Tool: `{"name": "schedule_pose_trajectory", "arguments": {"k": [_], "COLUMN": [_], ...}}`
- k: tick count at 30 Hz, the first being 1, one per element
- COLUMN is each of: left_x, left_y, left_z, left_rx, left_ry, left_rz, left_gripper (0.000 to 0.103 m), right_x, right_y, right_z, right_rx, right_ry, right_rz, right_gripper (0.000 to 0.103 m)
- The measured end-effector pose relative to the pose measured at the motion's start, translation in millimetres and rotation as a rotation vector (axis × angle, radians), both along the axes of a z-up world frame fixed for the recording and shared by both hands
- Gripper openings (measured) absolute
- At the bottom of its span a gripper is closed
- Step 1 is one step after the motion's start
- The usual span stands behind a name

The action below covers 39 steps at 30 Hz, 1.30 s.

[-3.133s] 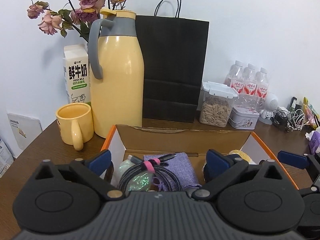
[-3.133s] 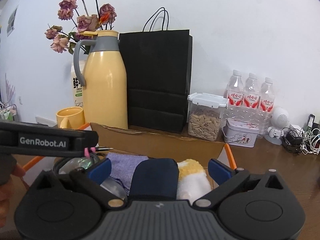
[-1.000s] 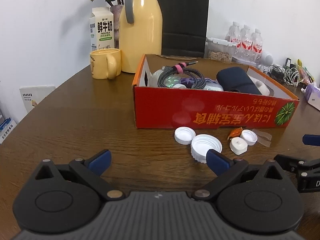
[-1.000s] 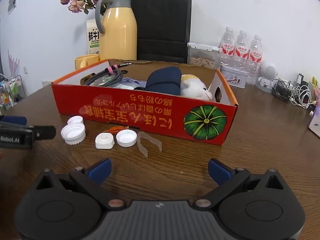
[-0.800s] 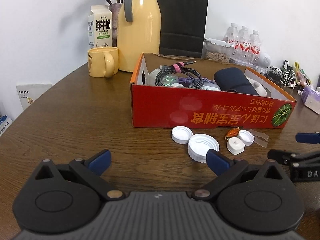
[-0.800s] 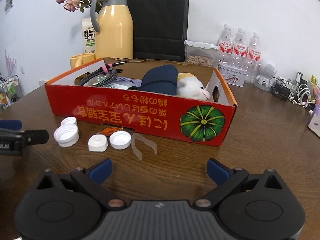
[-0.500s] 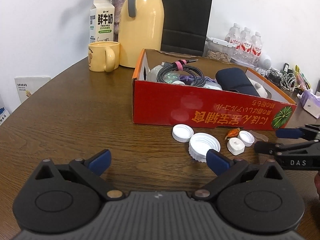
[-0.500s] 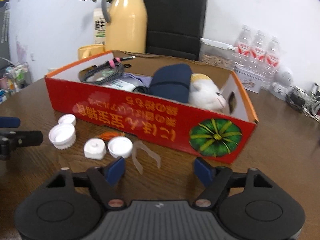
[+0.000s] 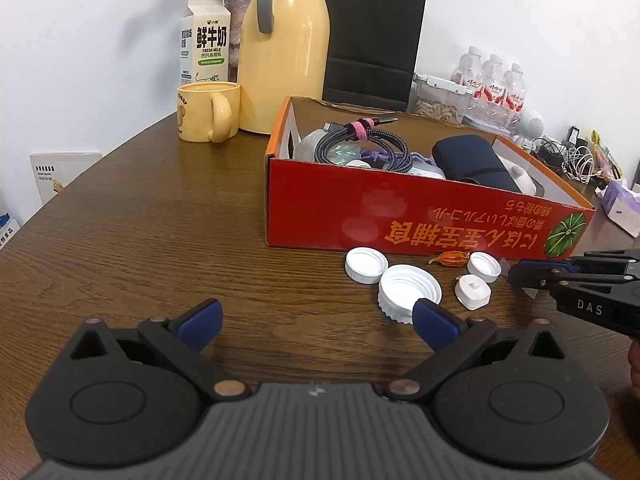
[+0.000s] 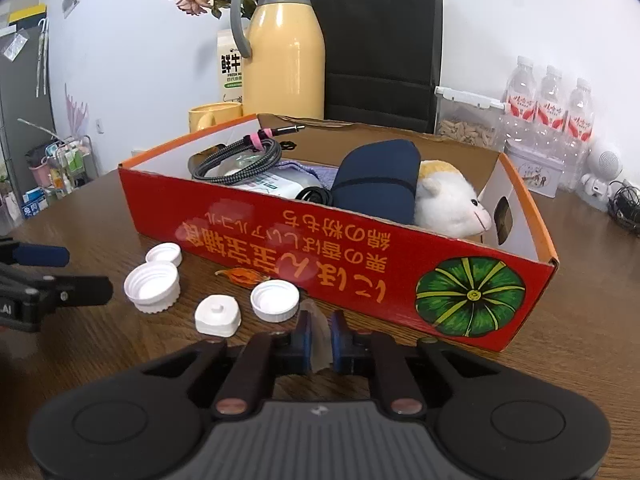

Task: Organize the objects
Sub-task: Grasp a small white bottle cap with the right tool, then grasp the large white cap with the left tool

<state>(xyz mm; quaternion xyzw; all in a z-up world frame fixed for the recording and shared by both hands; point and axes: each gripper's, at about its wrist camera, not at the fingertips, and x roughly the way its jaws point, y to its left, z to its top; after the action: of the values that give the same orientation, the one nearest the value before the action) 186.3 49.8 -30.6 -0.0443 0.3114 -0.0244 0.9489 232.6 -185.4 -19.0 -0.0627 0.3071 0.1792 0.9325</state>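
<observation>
My right jaws (image 10: 319,336) have just been closing, and now they pinch a small piece of clear plastic (image 10: 317,334) low over the desk (image 10: 600,300), close in front of the red cardboard box (image 10: 340,248). My left jaws (image 9: 316,322) stand spread wide with nothing between them, above bare wood nearer my side. Just beside the pinched plastic lie the loose bits: a small white cap (image 10: 275,301), a squarish white stopper (image 10: 218,315), a large ribbed white cap (image 10: 152,287), another small white cap (image 10: 164,254) behind it, and a crumpled orange wrapper (image 10: 242,276) right against the box's front wall. All of these rest on the desk between my two tools, in a row along the box's printed side, which shows a green pumpkin. Inside the box I see a coiled braided cable (image 10: 240,162) bound with a pink strap, a dark blue pouch (image 10: 378,186) and a white plush toy (image 10: 450,202) touching it at the right end. Behind the box stand a yellow thermos jug (image 10: 284,56), a yellow mug (image 9: 206,112), a milk carton (image 9: 208,50), a black paper bag (image 10: 380,48), a clear jar of seeds (image 10: 466,120) and three water bottles (image 10: 550,104).
</observation>
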Motion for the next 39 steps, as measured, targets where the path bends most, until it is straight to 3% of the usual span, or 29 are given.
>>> {"name": "schedule_pose_trajectory", "arguments": {"k": [4,18,32,39], "left_x": [0,1,16,26], "left_y": [0,-1,-33,-42], "left_z": [0,-2,-5,-6], "left_rx": [0.004,0.014,0.075,0.09], "left_ry": [0.002,0.006,0.021,0.033], "left_rz": [0.004,0.011,-0.093,-0.086], "left_gripper": [0.103,0.103,0.103,0.089], "right_x": [-6,-45,-56,-56], "right_y": [0,-8,-7,-7], "right_z": [3,13,13,13], "right_rx": [0.007,0.04,0.049,0.048], "right_ry": [-0.027,-0.136,-0.145,-0.145], "right_rz": [-0.006,-0.069,-0.071,-0.068], "right_gripper": [0.003,0.002,0.002,0.002]}}
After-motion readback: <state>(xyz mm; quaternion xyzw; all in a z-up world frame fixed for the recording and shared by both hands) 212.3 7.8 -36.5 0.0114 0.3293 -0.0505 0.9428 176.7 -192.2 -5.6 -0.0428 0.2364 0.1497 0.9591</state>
